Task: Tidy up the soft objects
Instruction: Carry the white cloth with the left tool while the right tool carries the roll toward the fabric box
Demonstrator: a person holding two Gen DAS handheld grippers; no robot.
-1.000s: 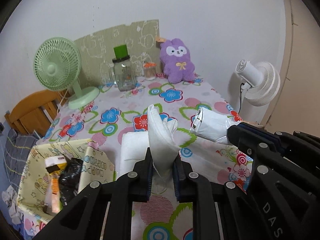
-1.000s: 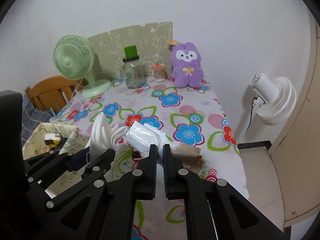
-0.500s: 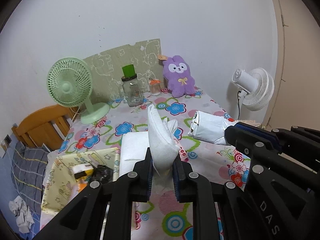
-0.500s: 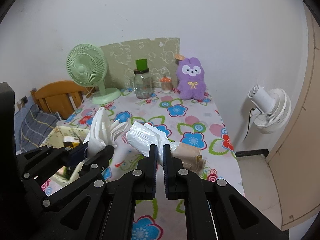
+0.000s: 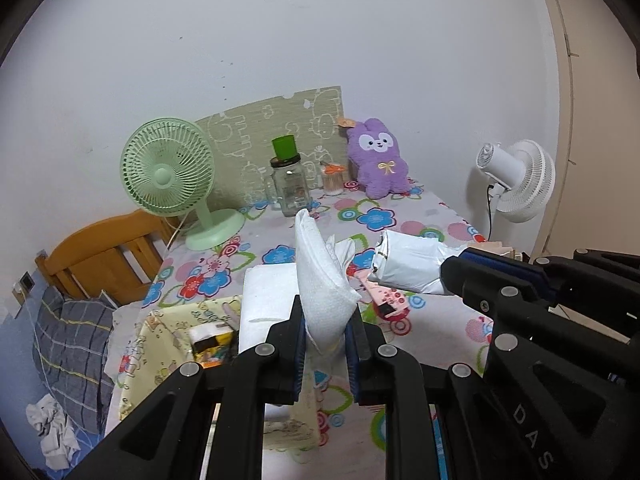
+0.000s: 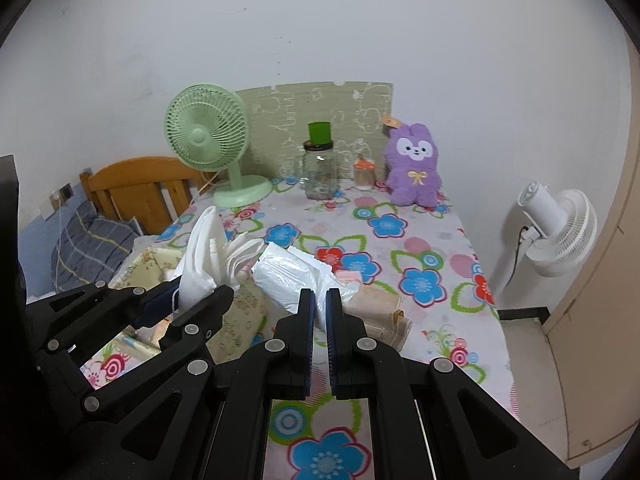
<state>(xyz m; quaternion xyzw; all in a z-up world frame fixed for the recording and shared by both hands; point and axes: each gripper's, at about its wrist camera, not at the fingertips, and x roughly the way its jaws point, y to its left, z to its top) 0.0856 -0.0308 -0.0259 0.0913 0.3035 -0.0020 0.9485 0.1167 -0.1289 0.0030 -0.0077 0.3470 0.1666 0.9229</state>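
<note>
My left gripper (image 5: 326, 320) is shut on a folded white foam sheet (image 5: 318, 276) and holds it upright above the flowered table. It also shows in the right wrist view (image 6: 200, 264). My right gripper (image 6: 319, 300) is shut on a white plastic packet (image 6: 288, 276), also seen in the left wrist view (image 5: 412, 264). A purple plush rabbit (image 5: 378, 168) sits at the table's back. A yellow patterned fabric basket (image 5: 160, 336) with small items stands at the lower left, under my left gripper.
A green desk fan (image 5: 172, 184), a glass jar with a green lid (image 5: 288, 188) and a small jar (image 5: 332, 180) stand at the back. A white foam block (image 5: 268, 304) and tan folded cloth (image 6: 380, 308) lie on the table. A white floor fan (image 5: 520, 180) stands right; a wooden bed frame (image 5: 100, 256) stands left.
Both grippers have risen and pulled back from the table with the foam sheet and packet still held; the table looks farther and the basket has come under my left gripper.
</note>
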